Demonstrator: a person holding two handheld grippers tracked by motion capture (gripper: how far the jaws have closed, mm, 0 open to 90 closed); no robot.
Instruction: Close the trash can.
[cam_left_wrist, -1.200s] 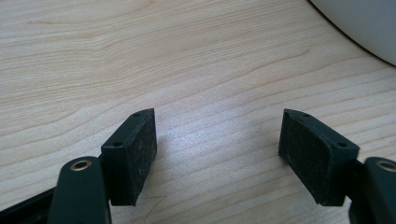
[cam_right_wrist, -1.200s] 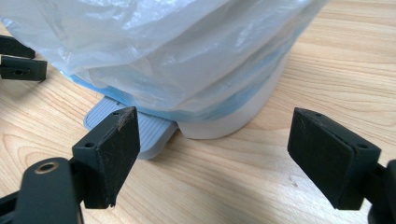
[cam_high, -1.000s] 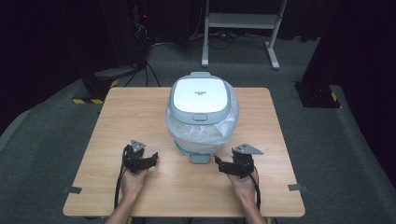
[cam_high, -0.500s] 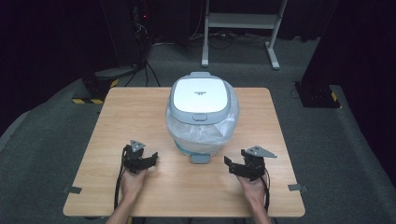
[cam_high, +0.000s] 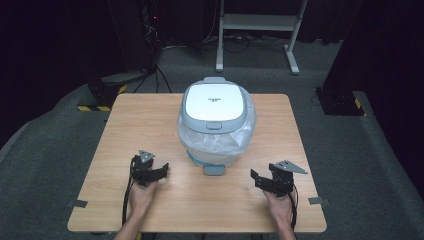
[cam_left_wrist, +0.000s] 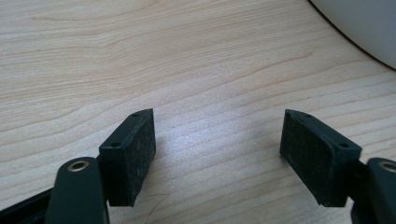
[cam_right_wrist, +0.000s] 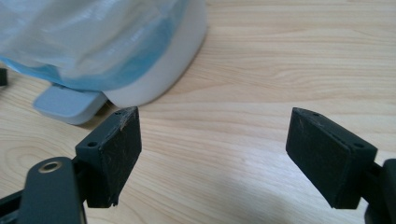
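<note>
A pedal bin (cam_high: 216, 125) with a white lid and a clear bag liner stands in the middle of the wooden table (cam_high: 150, 120). Its grey pedal (cam_high: 211, 170) points toward the near edge. My left gripper (cam_high: 152, 170) rests on the table to the left of the pedal, open with nothing between its jaws (cam_left_wrist: 217, 135). A curved edge of the bin (cam_left_wrist: 364, 23) shows at the upper right of the left gripper view. My right gripper (cam_high: 265, 179) sits low to the right of the pedal, open and empty (cam_right_wrist: 212, 140). Ahead of it are the bin's white base (cam_right_wrist: 159, 70), bag (cam_right_wrist: 93, 37) and pedal (cam_right_wrist: 67, 105).
Bare wood lies on both sides of the bin and along the table's near edge (cam_high: 200, 227). Tape tabs mark the near corners (cam_high: 77, 203). Beyond the table are a dark carpeted floor, a white metal frame (cam_high: 255, 22) and stands with cables.
My right gripper has slid to the right and toward the near edge, away from the pedal. The left gripper and the bin have not moved.
</note>
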